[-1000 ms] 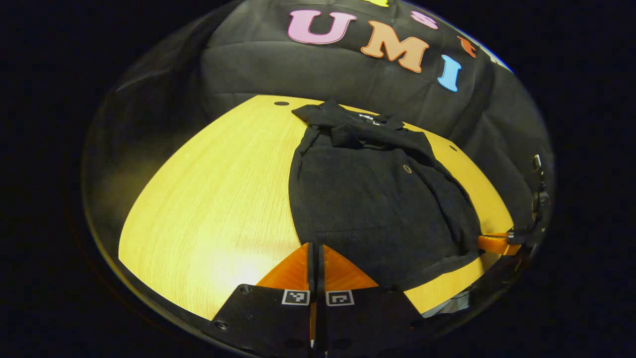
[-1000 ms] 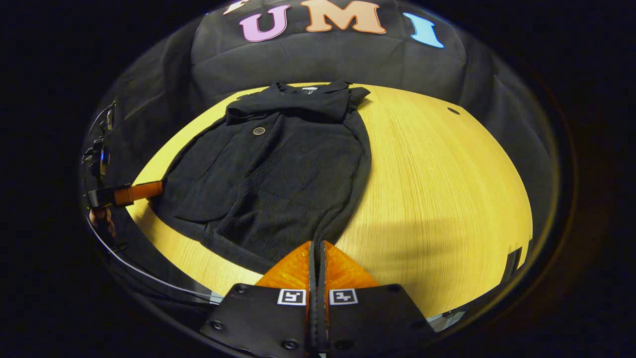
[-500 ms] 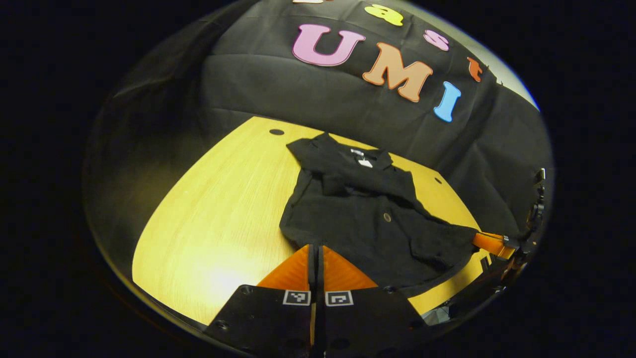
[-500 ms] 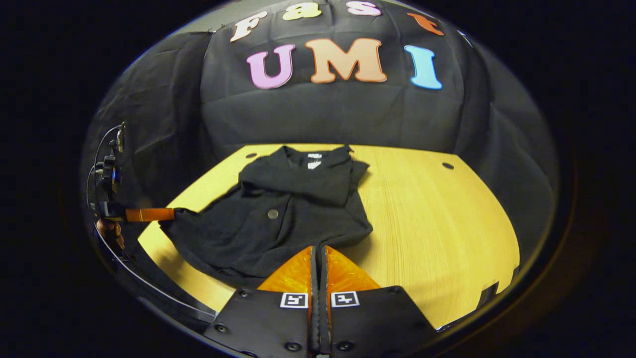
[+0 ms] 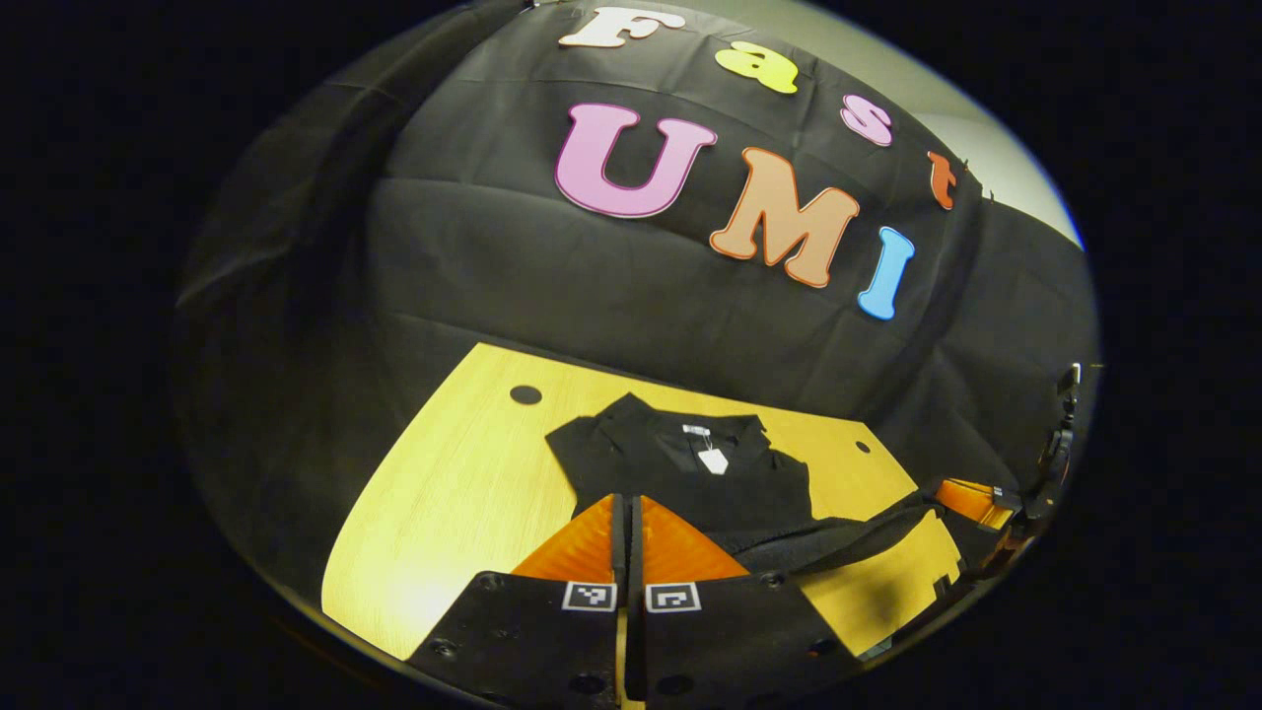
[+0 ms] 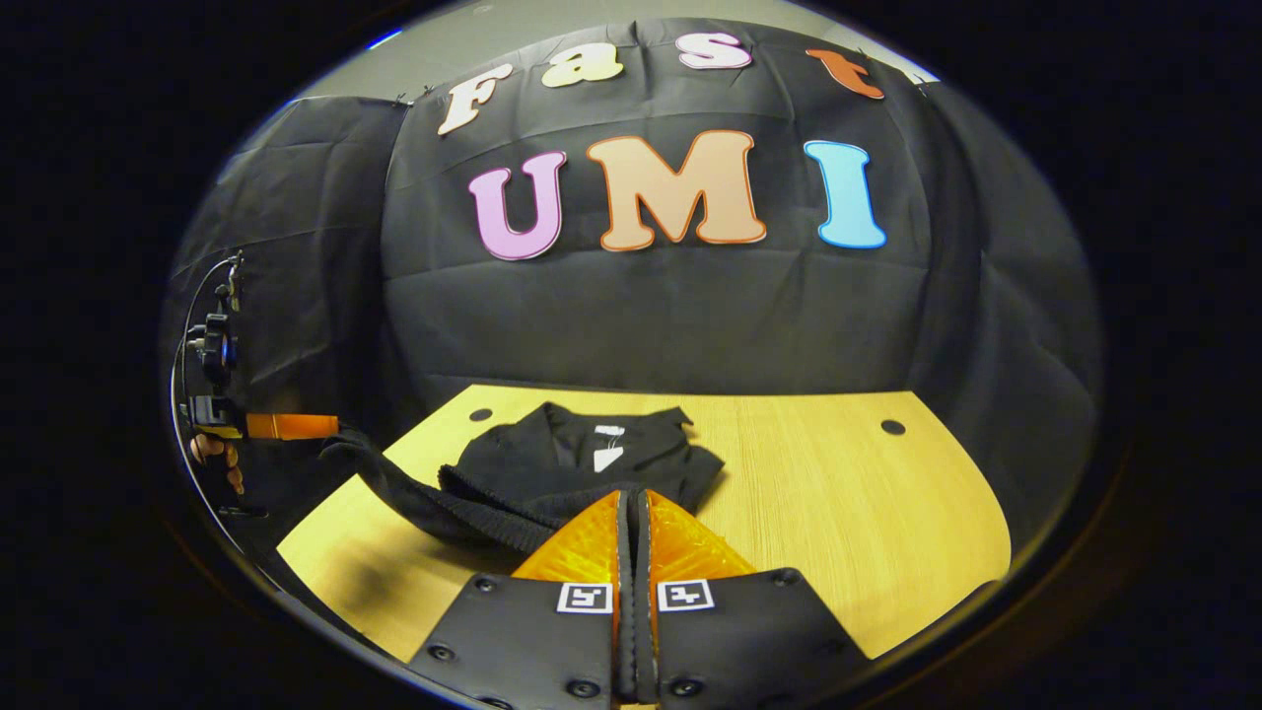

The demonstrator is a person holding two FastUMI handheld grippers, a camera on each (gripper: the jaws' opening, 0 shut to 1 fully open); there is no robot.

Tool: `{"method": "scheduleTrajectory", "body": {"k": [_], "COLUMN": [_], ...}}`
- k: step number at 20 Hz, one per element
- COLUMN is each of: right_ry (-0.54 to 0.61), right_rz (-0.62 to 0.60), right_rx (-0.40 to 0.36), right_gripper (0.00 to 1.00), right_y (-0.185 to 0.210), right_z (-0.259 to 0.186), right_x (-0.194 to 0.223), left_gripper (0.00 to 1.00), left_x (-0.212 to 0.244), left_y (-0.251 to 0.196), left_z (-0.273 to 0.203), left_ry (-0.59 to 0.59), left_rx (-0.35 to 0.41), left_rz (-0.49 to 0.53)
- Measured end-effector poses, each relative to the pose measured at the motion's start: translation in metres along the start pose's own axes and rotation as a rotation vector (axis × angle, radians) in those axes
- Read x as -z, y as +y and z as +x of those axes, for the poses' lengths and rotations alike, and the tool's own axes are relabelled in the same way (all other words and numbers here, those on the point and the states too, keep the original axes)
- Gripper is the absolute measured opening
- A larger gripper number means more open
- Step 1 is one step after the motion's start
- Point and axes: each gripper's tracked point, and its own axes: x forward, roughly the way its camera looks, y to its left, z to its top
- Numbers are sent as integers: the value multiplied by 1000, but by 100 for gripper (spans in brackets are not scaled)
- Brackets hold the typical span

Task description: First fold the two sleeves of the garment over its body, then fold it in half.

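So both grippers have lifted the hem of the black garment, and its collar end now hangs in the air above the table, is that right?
Not quite. The collar end is not in the air: the right gripper view shows it lying on the table. The rest holds: the left gripper and the right gripper hold the raised hem of the black garment.

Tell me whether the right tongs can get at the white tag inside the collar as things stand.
Probably not yet: the right tongs are shut on the shirt's raised hem, which hangs between them and the tag.
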Motion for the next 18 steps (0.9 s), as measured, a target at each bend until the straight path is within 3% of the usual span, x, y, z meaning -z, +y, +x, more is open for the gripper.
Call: {"method": "scheduleTrajectory", "body": {"k": [10,18], "right_ry": [-45,-4], "right_rz": [-40,-17], "right_rx": [-6,-20], "right_gripper": [2,2], "right_y": [-29,-49], "right_z": [111,209], "right_x": [-71,-84], "left_gripper": [0,0], "left_x": [-66,-64], "left_y": [2,8], "left_z": [115,198], "left_ry": [-65,-23], "left_rx": [-49,-88], "left_rz": [108,146]}}
